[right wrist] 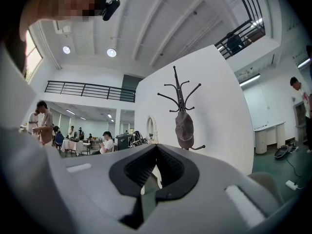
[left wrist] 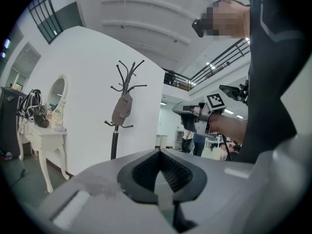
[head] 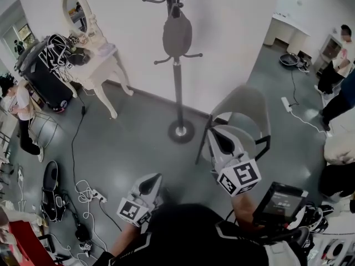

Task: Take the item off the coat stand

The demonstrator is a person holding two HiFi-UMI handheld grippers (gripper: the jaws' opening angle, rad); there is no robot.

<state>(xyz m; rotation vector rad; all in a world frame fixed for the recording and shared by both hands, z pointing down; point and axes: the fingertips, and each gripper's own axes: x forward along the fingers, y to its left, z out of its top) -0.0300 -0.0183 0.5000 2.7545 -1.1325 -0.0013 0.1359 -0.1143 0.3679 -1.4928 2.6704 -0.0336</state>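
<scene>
While held low in front of the person, the right tool (right wrist: 155, 167) has its jaws fully together, ribbed pads meeting, nothing between them. Left tool (left wrist: 160, 172): same, jaws closed, empty. Head view puts the right tool further forward than the left. Both are over the grey floor (head: 133, 143) and point toward the coat stand (head: 177, 93). Neither touches it.

Just beyond the right tool: a grey chair (head: 244, 107) on dark legs.

The coat stand is past the chair's left side, its round base on the floor close to the foot of the white wall (head: 233, 32). A grey-brown cap (head: 177, 35) hangs against the pole, under the top crown of hooks and just above the lower pair of short hooks. It is well apart from both tools.

Further left along the wall: a white tabletop (head: 102, 57) on curved legs, with an oval mirror (head: 75, 13) standing on it. A tangle of cables (head: 58, 46) sits at its left edge. A white power strip (head: 95, 194) and loose cords lie on the floor near the left tool. People stand at the room's left and right edges.
</scene>
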